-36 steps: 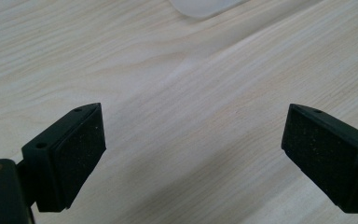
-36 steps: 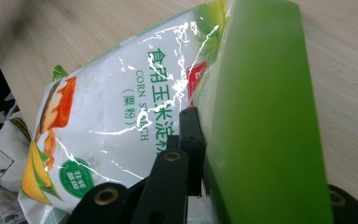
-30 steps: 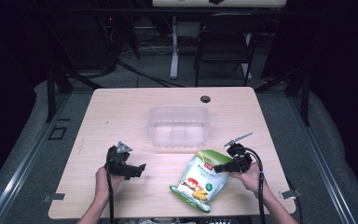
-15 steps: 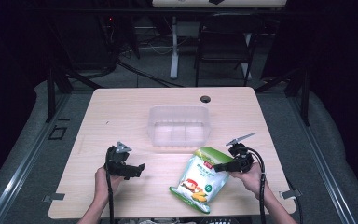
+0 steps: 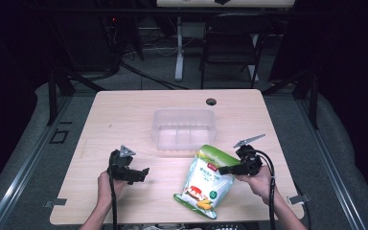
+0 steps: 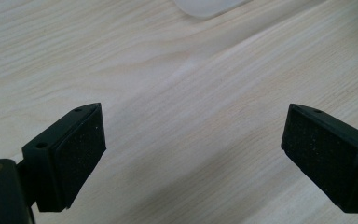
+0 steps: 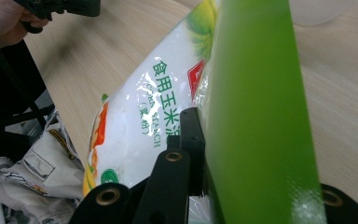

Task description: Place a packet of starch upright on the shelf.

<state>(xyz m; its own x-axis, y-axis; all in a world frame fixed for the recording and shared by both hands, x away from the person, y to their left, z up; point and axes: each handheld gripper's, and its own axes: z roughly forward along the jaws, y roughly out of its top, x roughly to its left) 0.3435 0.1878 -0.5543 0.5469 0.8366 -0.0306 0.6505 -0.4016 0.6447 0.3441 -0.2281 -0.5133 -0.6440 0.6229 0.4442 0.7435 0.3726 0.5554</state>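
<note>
A white and green bag of corn starch lies tilted on the wooden table, near its front edge, right of centre. My right gripper is shut on the bag's right edge. In the right gripper view the bag sits clamped between the black jaws, its green side panel close to the camera. My left gripper hovers low over the table at front left, jaws wide apart with nothing between them. The left gripper view has its fingertips over bare wood.
A clear plastic bin stands at the table's middle, just behind the bag; its corner shows at the top of the left gripper view. A round cable hole lies behind it. Dark chairs and a desk leg stand beyond the far edge.
The bag's top has risen slightly with my right gripper. The left gripper has stayed still.
</note>
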